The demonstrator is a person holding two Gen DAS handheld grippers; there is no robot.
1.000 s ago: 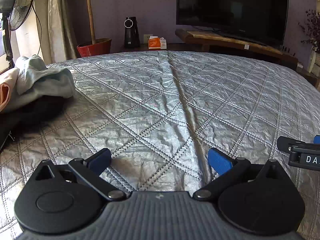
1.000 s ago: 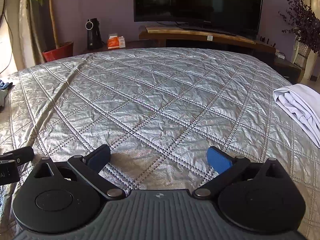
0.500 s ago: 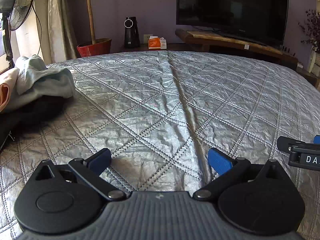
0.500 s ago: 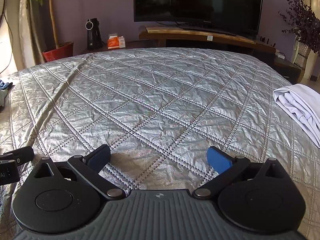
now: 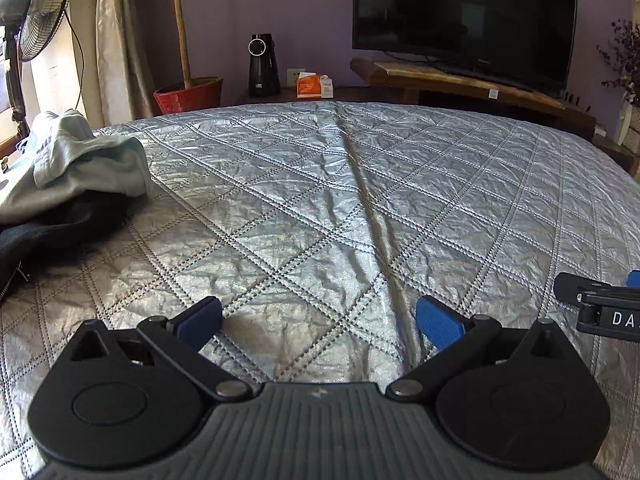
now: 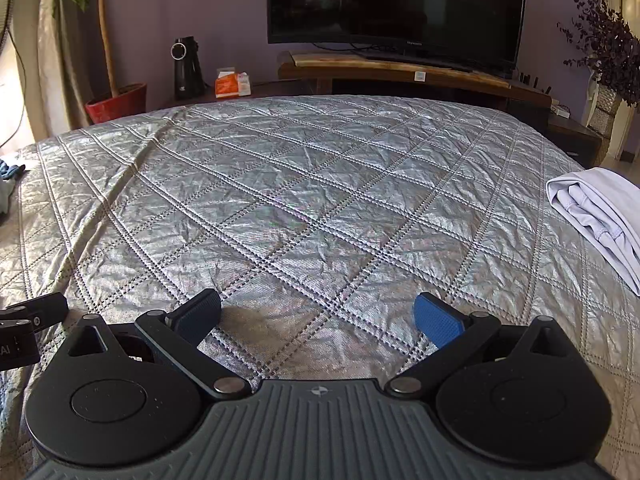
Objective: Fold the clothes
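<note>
A heap of unfolded clothes lies at the bed's left side: a pale green garment on top of a black one. A folded white garment rests at the bed's right edge. My left gripper hovers low over the silver quilted bedspread, open, nothing between its blue pads. My right gripper is likewise open and empty over the quilt. Each gripper's black body shows at the edge of the other's view, the right gripper beside the left gripper.
Beyond the bed's far edge stand a television on a wooden stand, a red plant pot, a black appliance and an orange tissue box. A standing fan is at far left, a dried-flower vase at right.
</note>
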